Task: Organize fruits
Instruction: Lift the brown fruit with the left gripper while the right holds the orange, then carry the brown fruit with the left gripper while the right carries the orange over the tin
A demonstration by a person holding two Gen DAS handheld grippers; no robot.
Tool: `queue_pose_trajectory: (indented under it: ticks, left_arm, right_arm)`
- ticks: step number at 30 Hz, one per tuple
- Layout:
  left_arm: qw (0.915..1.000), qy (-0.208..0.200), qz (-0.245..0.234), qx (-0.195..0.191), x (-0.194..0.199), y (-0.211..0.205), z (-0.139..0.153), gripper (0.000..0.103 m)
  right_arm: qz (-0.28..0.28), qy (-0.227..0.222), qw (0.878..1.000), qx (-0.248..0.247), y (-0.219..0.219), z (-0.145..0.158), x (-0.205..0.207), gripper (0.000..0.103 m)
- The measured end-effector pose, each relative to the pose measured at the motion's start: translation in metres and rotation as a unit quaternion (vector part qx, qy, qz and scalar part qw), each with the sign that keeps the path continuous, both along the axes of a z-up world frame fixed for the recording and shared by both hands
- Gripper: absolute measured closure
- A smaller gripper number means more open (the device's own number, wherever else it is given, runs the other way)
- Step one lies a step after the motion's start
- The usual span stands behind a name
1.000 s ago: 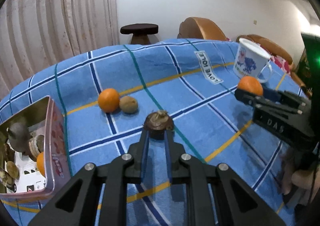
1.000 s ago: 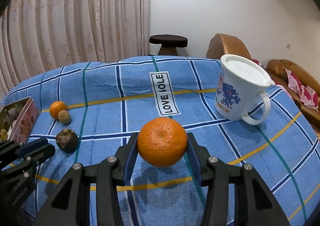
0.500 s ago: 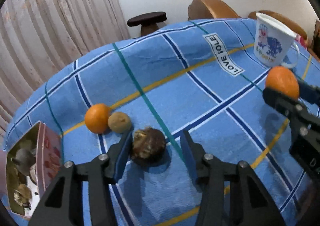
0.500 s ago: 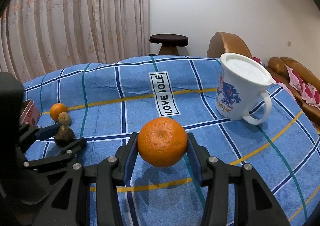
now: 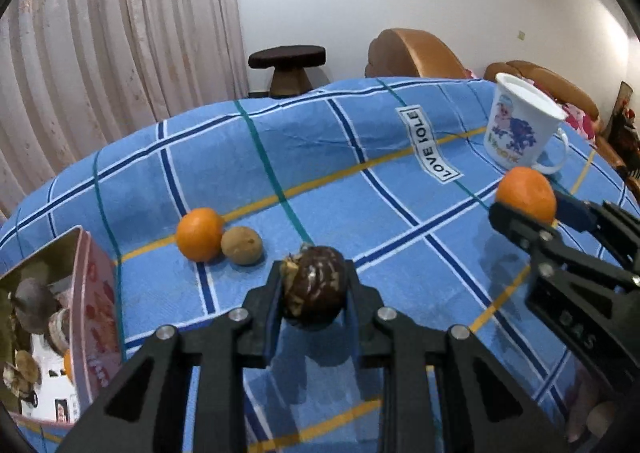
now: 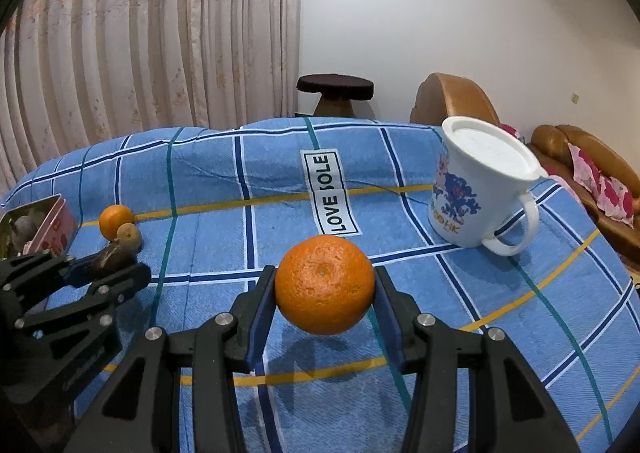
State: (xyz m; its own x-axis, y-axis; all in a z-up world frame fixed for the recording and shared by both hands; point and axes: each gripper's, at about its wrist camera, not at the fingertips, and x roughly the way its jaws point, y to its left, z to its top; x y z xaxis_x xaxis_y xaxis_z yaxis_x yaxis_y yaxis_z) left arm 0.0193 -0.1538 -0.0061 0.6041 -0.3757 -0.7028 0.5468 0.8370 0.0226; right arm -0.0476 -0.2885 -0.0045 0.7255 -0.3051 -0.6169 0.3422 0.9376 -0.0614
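My left gripper (image 5: 313, 289) is shut on a dark brown wrinkled fruit (image 5: 314, 285) and holds it above the blue checked cloth. My right gripper (image 6: 325, 285) is shut on an orange (image 6: 325, 284), also held above the cloth; that orange shows at the right of the left wrist view (image 5: 526, 195). Another orange (image 5: 199, 233) and a small brown kiwi-like fruit (image 5: 241, 245) lie side by side on the cloth, left of the left gripper. A pink tin box (image 5: 94, 293) holding several items stands at the far left.
A white mug (image 6: 476, 189) with a blue print stands on the cloth at the right. A "LOVE" label (image 6: 330, 193) is sewn mid-cloth. A dark stool (image 6: 335, 91), brown sofa (image 6: 580, 157) and curtain stand beyond the table.
My left gripper opened around the dark brown fruit, then closed on it and lifted it off the cloth. My right gripper has held its orange still.
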Motion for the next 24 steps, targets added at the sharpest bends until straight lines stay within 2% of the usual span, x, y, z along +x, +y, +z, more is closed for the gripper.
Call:
queue_pose_trajectory:
  ticks: [5, 13, 19, 24]
  left_arm:
    - [0.9996, -0.013, 0.004, -0.023, -0.011, 0.022, 0.02, 0.075]
    - [0.9964, -0.068, 0.041, -0.029, -0.021, 0.071, 0.05, 0.075]
    - [0.9901, -0.096, 0.1, -0.018, -0.008, 0.126, 0.06, 0.075]
    - [0.9826, -0.09, 0.159, -0.033, 0.011, 0.18, 0.062, 0.075]
  right_arm:
    - [0.002, -0.006, 1.0, -0.01, 0.012, 0.005, -0.003, 0.054]
    - [0.04, -0.014, 0.999, -0.001, 0.057, 0.013, -0.002, 0.054]
    - [0.086, -0.029, 0.996, 0.01, 0.104, 0.022, 0.009, 0.054]
    - [0.131, -0.044, 0.99, 0.02, 0.151, 0.032, 0.026, 0.054]
